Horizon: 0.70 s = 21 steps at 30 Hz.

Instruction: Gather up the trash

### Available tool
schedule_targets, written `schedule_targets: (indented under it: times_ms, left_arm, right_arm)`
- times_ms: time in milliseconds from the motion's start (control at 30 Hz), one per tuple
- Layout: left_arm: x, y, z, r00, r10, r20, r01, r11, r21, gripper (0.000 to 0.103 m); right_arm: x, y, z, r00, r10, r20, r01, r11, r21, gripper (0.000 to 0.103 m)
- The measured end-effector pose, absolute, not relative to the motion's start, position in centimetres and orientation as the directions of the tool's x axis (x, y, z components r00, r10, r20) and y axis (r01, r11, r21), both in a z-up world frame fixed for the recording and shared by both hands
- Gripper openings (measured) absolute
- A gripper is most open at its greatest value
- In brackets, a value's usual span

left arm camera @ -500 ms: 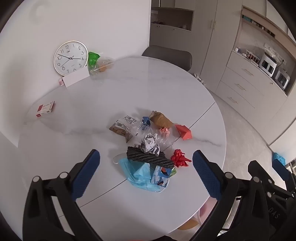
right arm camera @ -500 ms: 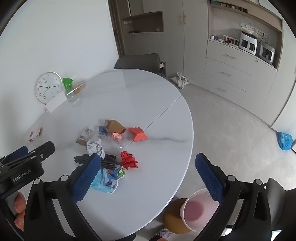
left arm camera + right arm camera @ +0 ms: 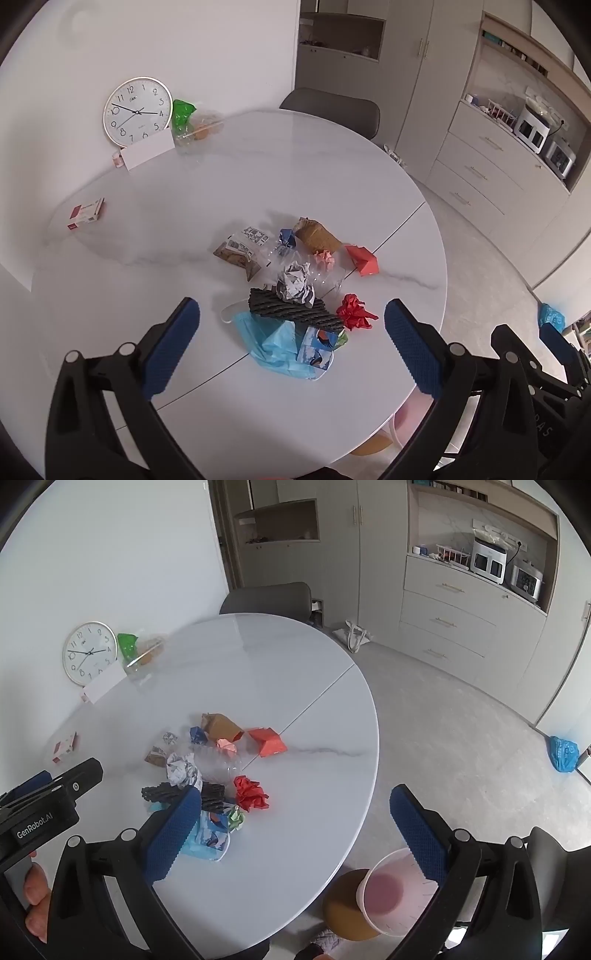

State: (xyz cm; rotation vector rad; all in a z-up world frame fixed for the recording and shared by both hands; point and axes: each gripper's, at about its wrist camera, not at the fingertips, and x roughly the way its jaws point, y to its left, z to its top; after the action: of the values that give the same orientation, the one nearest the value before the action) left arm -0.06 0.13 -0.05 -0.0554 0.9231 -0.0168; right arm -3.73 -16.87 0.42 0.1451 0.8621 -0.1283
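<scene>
A heap of trash (image 3: 291, 291) is seen near the middle of the round white surface (image 3: 258, 177), closer to its near edge. Both grippers are held above that edge with fingers spread wide and nothing between them: the left gripper (image 3: 291, 343) is aimed at the heap, the right gripper (image 3: 295, 830) at the surface's rim and the floor.

Only in the right wrist view is a pink bin (image 3: 388, 893) shown, standing on the floor just beside the surface's edge, together with a blue bag (image 3: 563, 753) lying farther off on the floor. The heap is shown more squarely in the left wrist view.

Within the heap, a black ribbed strip (image 3: 295, 310) is laid with its long axis running from upper left to lower right in the left wrist view, resting on a blue face mask (image 3: 266, 339). A crumpled red paper (image 3: 356, 314) is placed just right of it, and an orange-red box (image 3: 364, 260) beyond.

A clock (image 3: 137, 110) is propped against the wall.
</scene>
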Motion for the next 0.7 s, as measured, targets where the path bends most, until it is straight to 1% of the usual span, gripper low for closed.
schedule_targets:
  times_ms: [700]
  left_arm:
    - [-0.30,0.23,-0.10,0.605,-0.039,-0.795,-0.010,0.998,-0.056,0.096]
  right_arm:
    - [-3.87,-16.10,0.38,0.638,-0.067,-0.767,0.171,0.984,0.056,0.101]
